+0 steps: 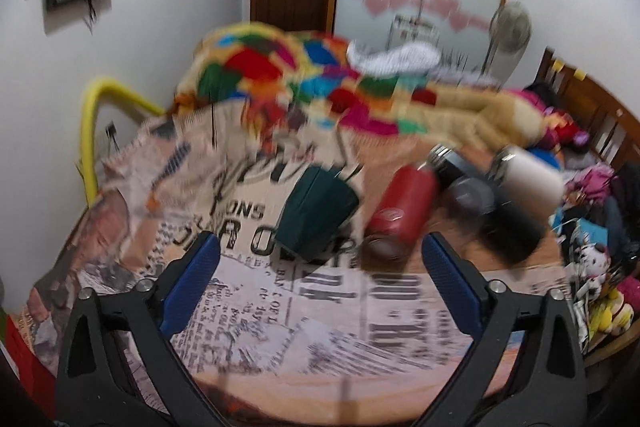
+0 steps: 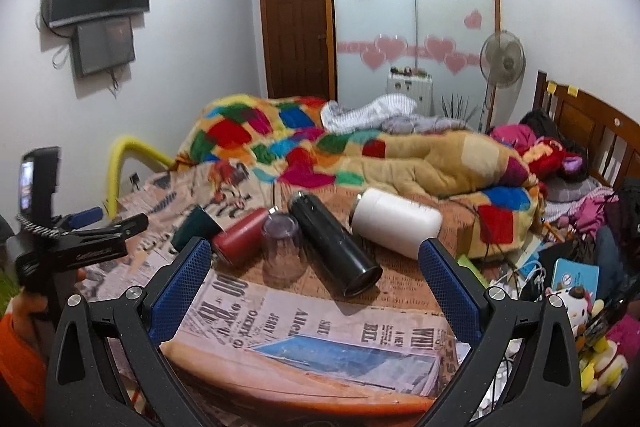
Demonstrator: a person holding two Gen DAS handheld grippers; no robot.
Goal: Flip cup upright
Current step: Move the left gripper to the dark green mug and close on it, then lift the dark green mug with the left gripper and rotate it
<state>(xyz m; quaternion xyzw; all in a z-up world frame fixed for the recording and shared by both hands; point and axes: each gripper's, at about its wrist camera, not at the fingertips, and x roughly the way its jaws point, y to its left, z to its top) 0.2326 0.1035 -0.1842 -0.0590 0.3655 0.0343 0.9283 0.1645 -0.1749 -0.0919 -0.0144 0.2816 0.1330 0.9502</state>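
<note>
Tongs both spread and empty: left tongs [image 1: 320, 259] should straddle the tipped green cup [image 1: 316, 213], just left of the red bottle [image 1: 400, 211], squeezing mid-body.

Inverted clear cup [image 2: 282, 251] between red [image 2: 239, 235], black flasks [image 2: 334, 245]

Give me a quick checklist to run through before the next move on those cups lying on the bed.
1. Left hand-held gripper open and empty: ok.
2. Right hand-held gripper open and empty: ok.
3. Green cup upright: not ok, lying tipped.
4. Clear cup upright: not ok, mouth down.
5. Green cup free of the red bottle: cannot tell, blurred.
6. Left view sharp: not ok.
</note>
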